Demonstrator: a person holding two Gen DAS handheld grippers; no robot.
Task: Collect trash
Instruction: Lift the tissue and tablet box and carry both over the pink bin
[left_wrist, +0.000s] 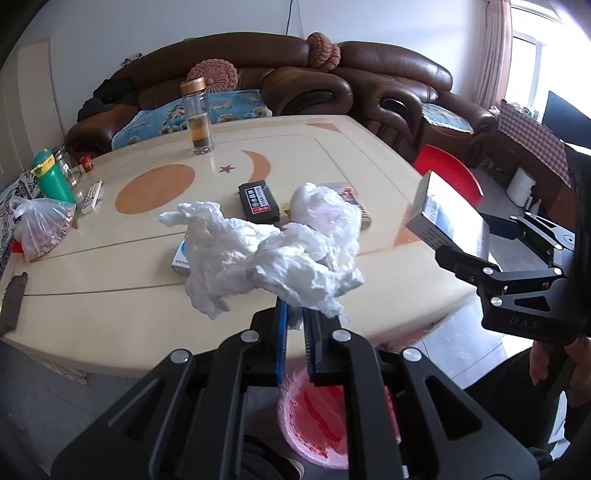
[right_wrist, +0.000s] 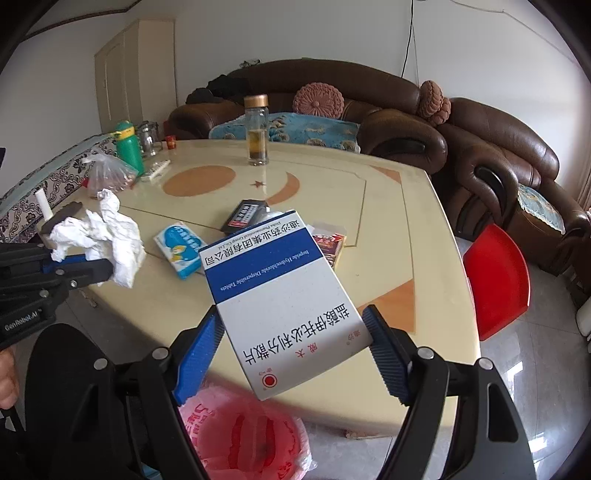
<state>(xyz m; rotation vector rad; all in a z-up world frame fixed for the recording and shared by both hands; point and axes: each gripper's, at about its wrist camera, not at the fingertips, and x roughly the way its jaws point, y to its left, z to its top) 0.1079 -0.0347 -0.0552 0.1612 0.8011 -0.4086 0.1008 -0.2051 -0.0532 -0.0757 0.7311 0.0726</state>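
Your left gripper (left_wrist: 295, 314) is clamped on crumpled white tissue (left_wrist: 273, 254), and your right gripper (right_wrist: 295, 354) grips the white-and-blue cardboard medicine box (right_wrist: 280, 295). Both hang above the pink-bagged bin (right_wrist: 243, 435), not yet dropped; several small boxes (right_wrist: 181, 249) remain on the cream table (right_wrist: 406, 229).

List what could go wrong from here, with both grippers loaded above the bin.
1. The crumpled tissue is pinched only at one corner by the left gripper; the loose bulk could tear off or drop outside the red-lined bin.
2. The medicine box sits tilted between the right gripper's pads, gripped near one end, so it might pivot and slip.
3. The bin mouth is partly hidden below both grippers, so a release may miss it.
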